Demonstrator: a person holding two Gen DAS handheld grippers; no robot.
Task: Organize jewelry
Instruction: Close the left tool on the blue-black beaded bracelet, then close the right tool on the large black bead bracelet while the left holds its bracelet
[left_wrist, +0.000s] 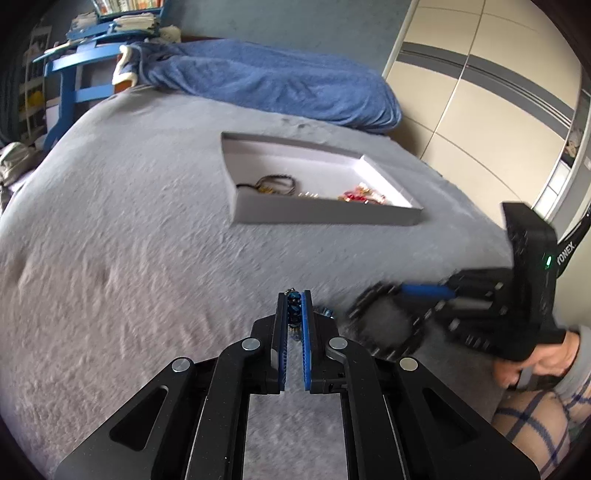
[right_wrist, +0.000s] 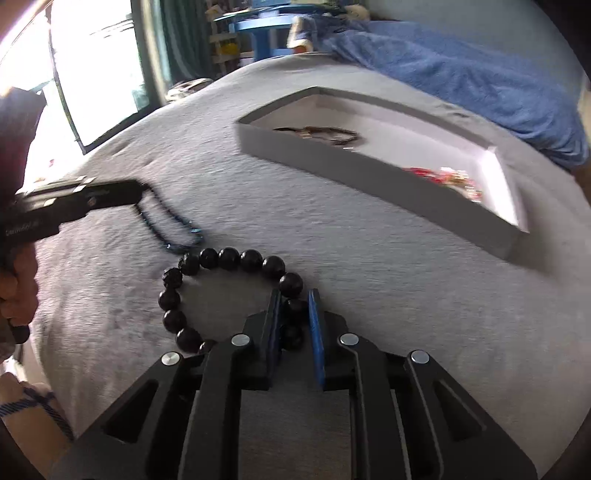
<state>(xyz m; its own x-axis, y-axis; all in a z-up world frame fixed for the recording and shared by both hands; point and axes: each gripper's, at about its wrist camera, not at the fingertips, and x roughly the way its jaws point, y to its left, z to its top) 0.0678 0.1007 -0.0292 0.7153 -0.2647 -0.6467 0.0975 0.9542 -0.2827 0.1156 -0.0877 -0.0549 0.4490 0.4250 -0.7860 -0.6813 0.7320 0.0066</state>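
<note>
My left gripper (left_wrist: 294, 297) is shut on a blue bead necklace (left_wrist: 294, 308) just above the grey bed cover; in the right wrist view the necklace (right_wrist: 173, 230) hangs from that gripper (right_wrist: 142, 192) in a loop. My right gripper (right_wrist: 294, 295) is shut on a black bead bracelet (right_wrist: 221, 258), whose ring of large beads spreads to the left over the cover. The right gripper also shows blurred at the right of the left wrist view (left_wrist: 384, 295). A shallow grey box (left_wrist: 325, 216) with a white inside lies further back on the bed.
In the box lie a dark cord necklace (left_wrist: 277, 182), small gold pieces (left_wrist: 308, 194) and red-gold jewelry (left_wrist: 364, 195). A blue blanket (left_wrist: 277, 81) lies behind the box. A blue chair (left_wrist: 74, 74) stands at the far left and a wardrobe (left_wrist: 480, 92) at the right.
</note>
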